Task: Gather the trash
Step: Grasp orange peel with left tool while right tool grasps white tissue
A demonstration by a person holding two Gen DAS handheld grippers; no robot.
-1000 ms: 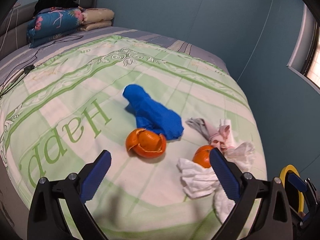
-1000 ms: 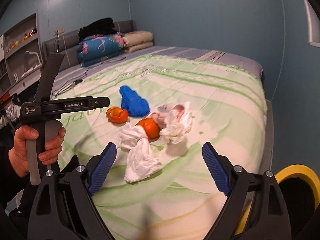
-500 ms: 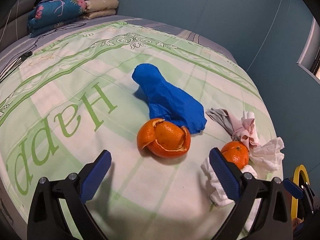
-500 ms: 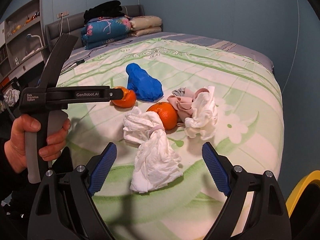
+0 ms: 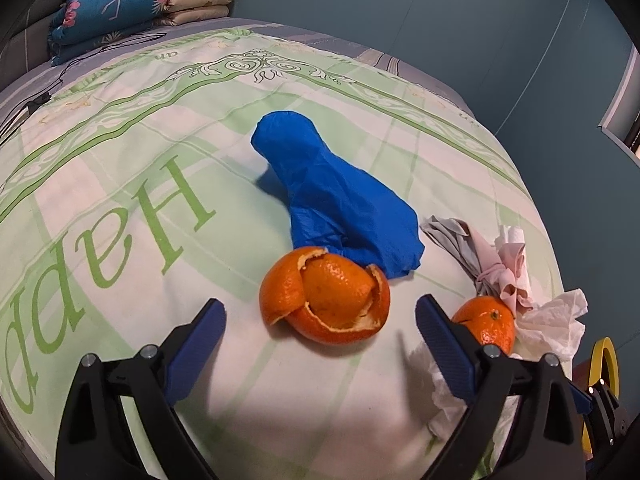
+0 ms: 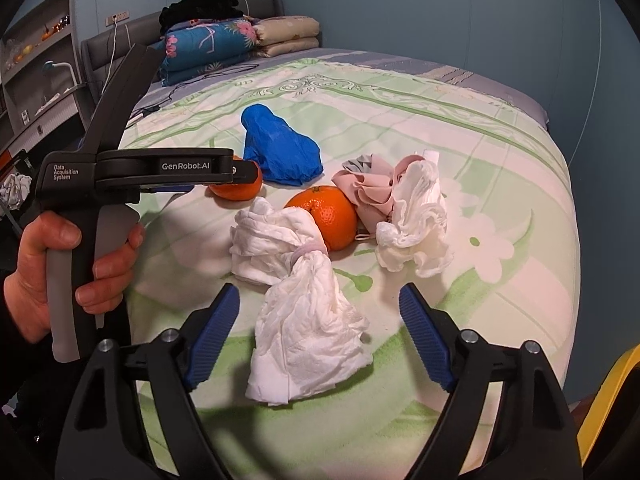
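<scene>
Your left gripper (image 5: 318, 320) hangs spread, the curled orange peel (image 5: 325, 294) just ahead between its fingers. Your right gripper (image 6: 318, 320) gapes over the crumpled white tissue (image 6: 304, 316) on the bed (image 6: 500, 200).

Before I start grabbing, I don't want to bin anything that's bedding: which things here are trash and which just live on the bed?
Trash:
orange peel
whole orange
blue bag
tied white tissue bundle
crumpled white tissue
pink-grey rag

Not trash:
folded quilts
black cable
bedspread
</scene>
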